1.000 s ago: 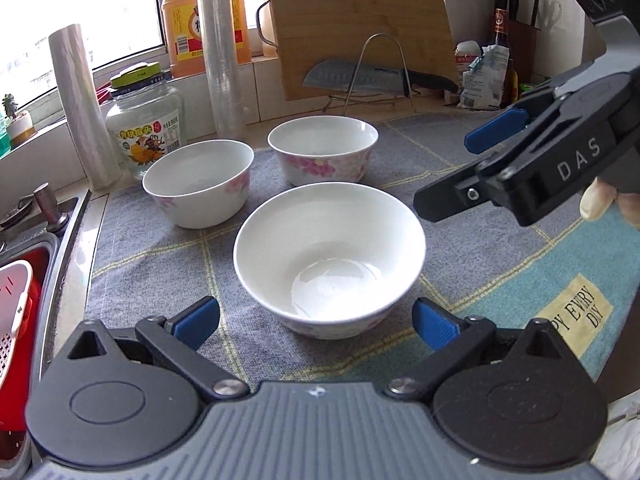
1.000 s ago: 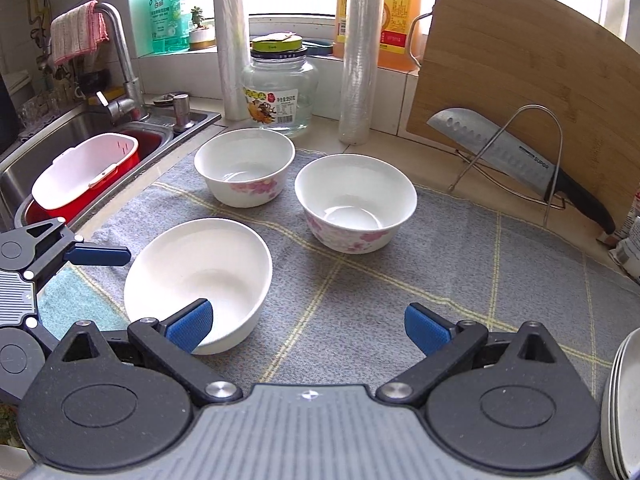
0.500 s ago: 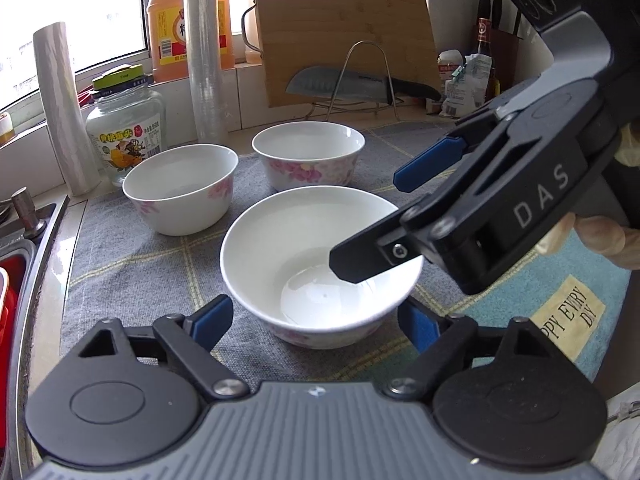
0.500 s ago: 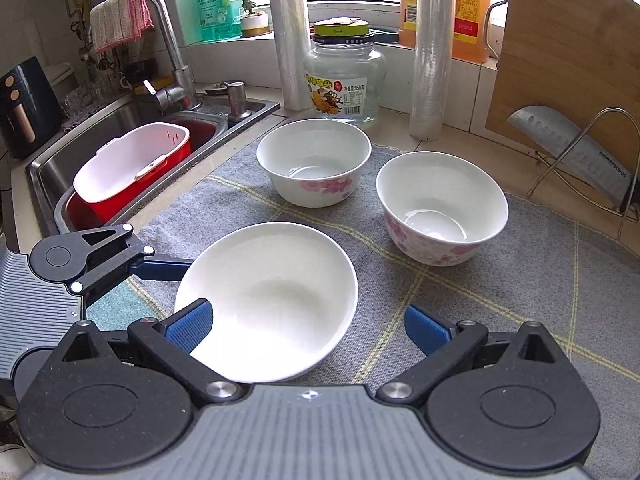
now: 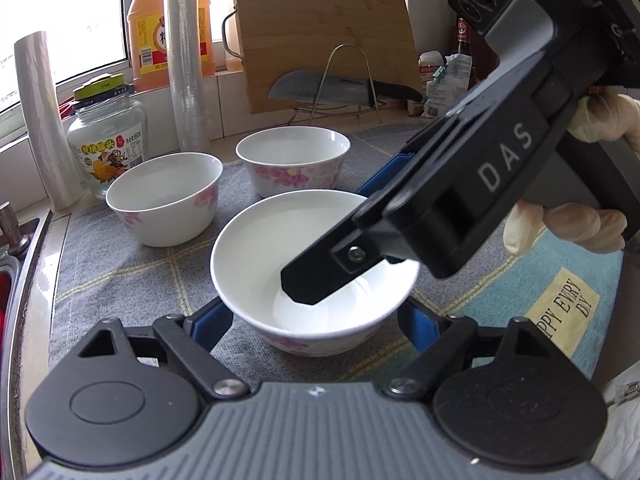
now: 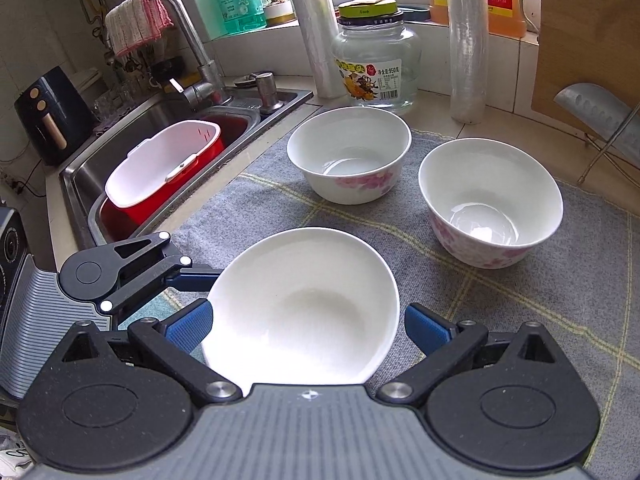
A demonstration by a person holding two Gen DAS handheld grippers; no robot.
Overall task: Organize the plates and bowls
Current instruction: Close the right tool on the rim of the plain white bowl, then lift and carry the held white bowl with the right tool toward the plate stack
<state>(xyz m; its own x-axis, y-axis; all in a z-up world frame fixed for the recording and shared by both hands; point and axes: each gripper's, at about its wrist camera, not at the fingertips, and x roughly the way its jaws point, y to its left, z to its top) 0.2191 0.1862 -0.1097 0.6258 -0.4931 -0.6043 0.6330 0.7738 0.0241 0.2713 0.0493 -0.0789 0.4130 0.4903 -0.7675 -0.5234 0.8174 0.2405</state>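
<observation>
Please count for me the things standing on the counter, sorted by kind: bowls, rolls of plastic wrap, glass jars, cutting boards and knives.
Bowls: 3 (nearest bowl, back-left bowl, back-right bowl)
Rolls of plastic wrap: 2 (shorter roll, taller roll)
Glass jars: 1 (jar)
Cutting boards: 1 (board)
Knives: 1 (knife)
Total: 8

A lived-in home kitchen. Landmark: the steel sink (image 6: 168, 152). A faucet (image 6: 192, 52) draped with a pink cloth (image 6: 136, 20) rises behind the sink. A red-and-white basin (image 6: 160, 168) sits inside it. Right of the sink, 3 bowls (image 6: 348, 152) stand on a grey mat (image 6: 480, 300), with a cutting board (image 5: 320, 32) and knife (image 5: 340, 88) beyond.
</observation>
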